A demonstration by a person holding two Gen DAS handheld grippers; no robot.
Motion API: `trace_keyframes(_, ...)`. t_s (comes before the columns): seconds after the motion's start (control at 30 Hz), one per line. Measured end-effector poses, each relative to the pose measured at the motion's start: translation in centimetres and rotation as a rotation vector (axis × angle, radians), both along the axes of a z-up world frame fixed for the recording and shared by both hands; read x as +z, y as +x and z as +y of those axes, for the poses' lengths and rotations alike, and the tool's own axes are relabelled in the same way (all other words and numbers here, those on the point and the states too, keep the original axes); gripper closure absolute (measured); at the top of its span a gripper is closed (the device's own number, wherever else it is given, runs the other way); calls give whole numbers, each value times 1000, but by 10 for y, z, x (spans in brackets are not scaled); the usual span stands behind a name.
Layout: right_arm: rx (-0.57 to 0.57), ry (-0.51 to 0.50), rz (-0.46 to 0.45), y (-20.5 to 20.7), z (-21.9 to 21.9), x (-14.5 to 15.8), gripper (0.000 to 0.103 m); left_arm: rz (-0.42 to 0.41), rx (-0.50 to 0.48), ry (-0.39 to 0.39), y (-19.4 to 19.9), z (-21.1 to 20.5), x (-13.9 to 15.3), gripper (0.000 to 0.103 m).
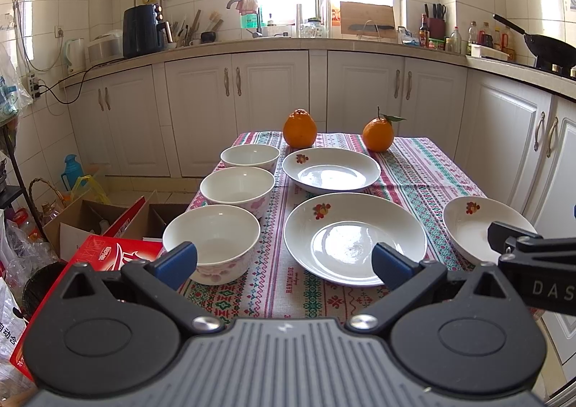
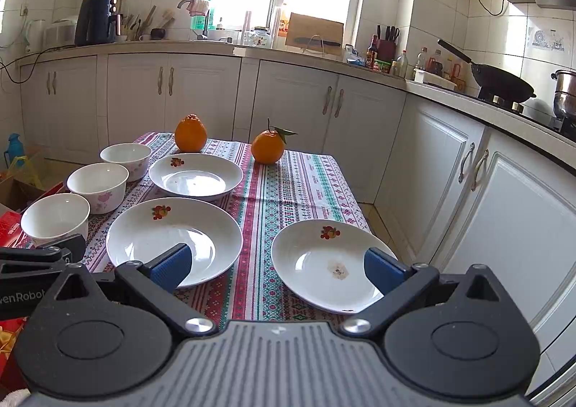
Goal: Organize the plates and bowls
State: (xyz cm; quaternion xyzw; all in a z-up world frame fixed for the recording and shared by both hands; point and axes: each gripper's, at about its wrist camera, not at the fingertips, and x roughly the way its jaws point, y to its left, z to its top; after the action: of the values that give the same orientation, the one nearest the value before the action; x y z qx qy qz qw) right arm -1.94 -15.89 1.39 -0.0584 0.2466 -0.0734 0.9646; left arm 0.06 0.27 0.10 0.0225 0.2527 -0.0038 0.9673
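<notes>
While 3 plates (image 2: 174, 239) and 3 bowls (image 1: 237, 187) are sitting apart on the patterned tablecloth (image 2: 306, 187), the left gripper (image 1: 284, 263) and right gripper (image 2: 277, 268) are hovering wide-jawed, gripping nothing, 2 oranges (image 1: 300, 128) beyond.

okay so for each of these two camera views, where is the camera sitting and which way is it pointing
Left wrist: on the left gripper, low at the table's near edge, facing the window across three bowls and the near plate; its open fingers show, plus part of the right gripper.
Right wrist: on the right gripper, further right, facing the same way over the stained plate; its open fingers show, plus part of the left gripper.
Shared: the tablecloth, bowls, three plates, two oranges, counter and window.
</notes>
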Motion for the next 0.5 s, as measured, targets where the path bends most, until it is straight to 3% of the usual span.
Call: trace_keyframes(0.5,-2,-5,0,0,1,0,0,0,0,1,1,0,0,1)
